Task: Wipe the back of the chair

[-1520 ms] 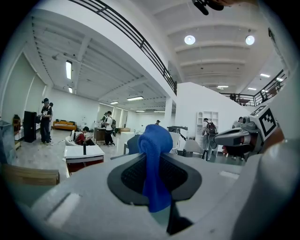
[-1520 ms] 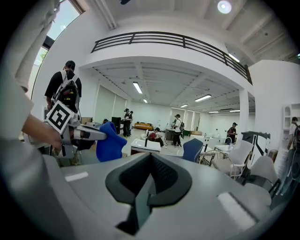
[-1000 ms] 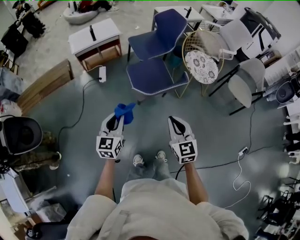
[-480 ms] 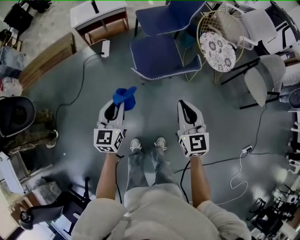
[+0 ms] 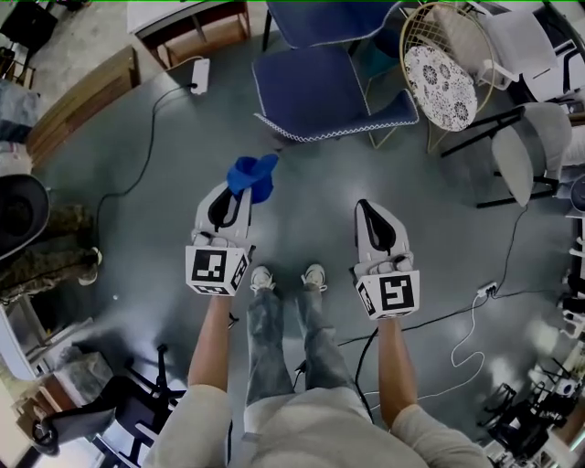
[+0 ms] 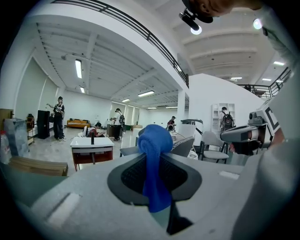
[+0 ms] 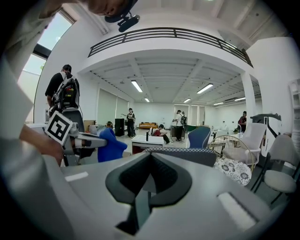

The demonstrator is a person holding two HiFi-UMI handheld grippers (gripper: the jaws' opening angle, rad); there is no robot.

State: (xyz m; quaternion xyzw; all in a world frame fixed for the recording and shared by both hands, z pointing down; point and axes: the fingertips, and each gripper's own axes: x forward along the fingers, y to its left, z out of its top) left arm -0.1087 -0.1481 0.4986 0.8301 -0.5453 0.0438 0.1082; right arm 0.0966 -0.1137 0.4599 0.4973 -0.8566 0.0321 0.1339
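Blue cloth (image 5: 253, 176) bunches out of our left gripper (image 5: 239, 190), whose jaws are clamped on it. The left gripper view shows the cloth's tail pinched in the seam between them. Our right gripper (image 5: 370, 210) is at 3 o'clock of the left, well apart, jaws pressed together with nothing between them. Farther off at 12 o'clock stands the navy chair (image 5: 329, 87), seat toward us and its back (image 5: 327, 16) at the far side, apart from both grippers. At 1 o'clock, just beside it, a wire chair (image 5: 457, 26) carries a patterned cushion (image 5: 441, 75).
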